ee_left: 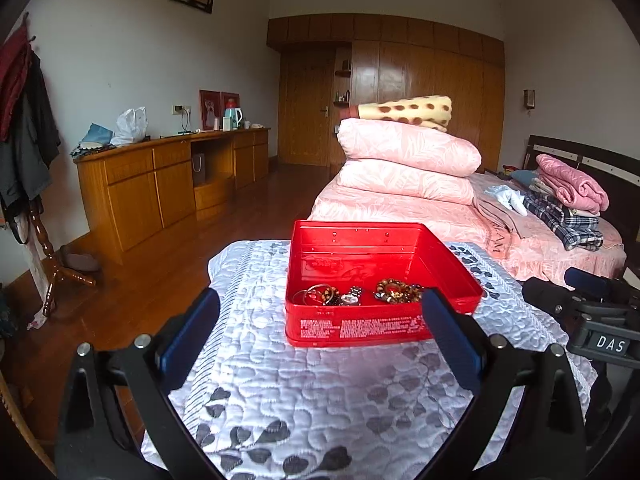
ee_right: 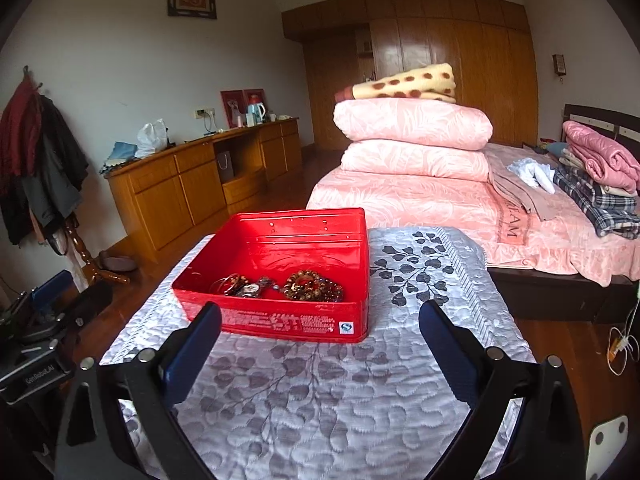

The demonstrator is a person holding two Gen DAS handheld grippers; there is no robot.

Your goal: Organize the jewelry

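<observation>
around us we see a bed [ee_left: 460,216] stacked with pink quilts [ee_left: 408,160] just beyond the table, and a wooden cabinet [ee_left: 160,184] along the wall. nothing lies between our claws and the red tin [ee_left: 380,320]. we hold the left gripper [ee_left: 320,336] low over the quilted tablecloth [ee_left: 320,400], fingers spread wide and empty; the right gripper [ee_right: 320,344] sits likewise, spread and empty. the tin stands open on the cloth, holding bangles [ee_left: 316,294], a watch [ee_left: 351,296] and a brown beaded bracelet [ee_left: 396,290] bunched at its near wall.
</observation>
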